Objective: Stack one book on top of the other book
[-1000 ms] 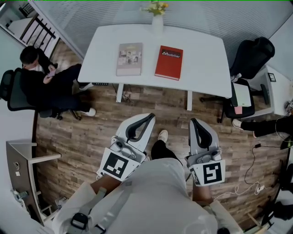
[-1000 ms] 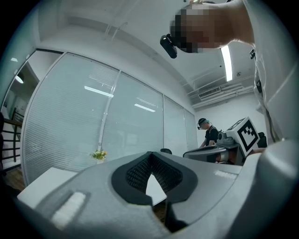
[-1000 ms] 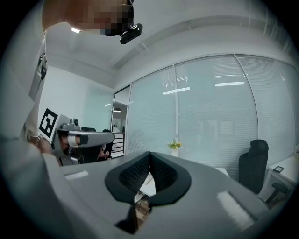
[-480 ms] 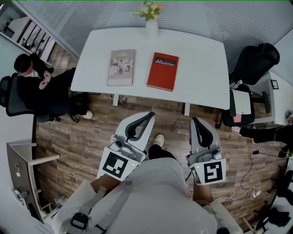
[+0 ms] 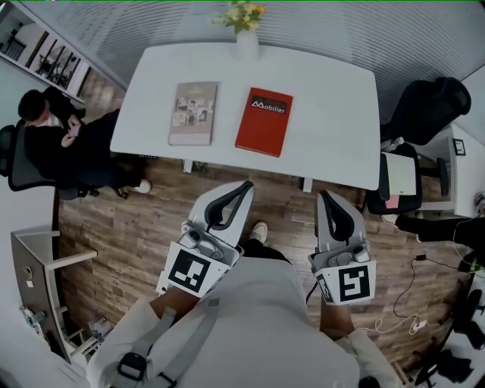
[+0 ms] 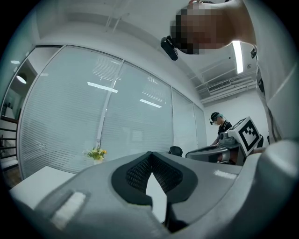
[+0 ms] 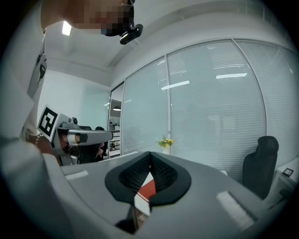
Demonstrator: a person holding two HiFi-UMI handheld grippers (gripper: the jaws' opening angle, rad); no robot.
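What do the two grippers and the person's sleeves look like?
The left gripper and the right gripper both have pale grey shells, with black ribbed pads that narrow to a point. Each carries a white cube with black square markers. The sleeves are white.

The worktop (image 5: 333, 114) is plain white; the grey-beige book (image 5: 193, 114) nearer its left edge has small pale picture panels on its cover, and the red book (image 5: 264, 121) beside it is bright red with a dark band and white lettering across its top. At the far edge a white vase (image 5: 247, 45) holds yellow flowers (image 5: 241, 14) with green leaves. The left gripper (image 5: 246, 186) and right gripper (image 5: 324, 195) are light grey with black ribbed pads, each bearing black-and-white square markers, above a floor (image 5: 136, 235) of brown wood-grain planks.
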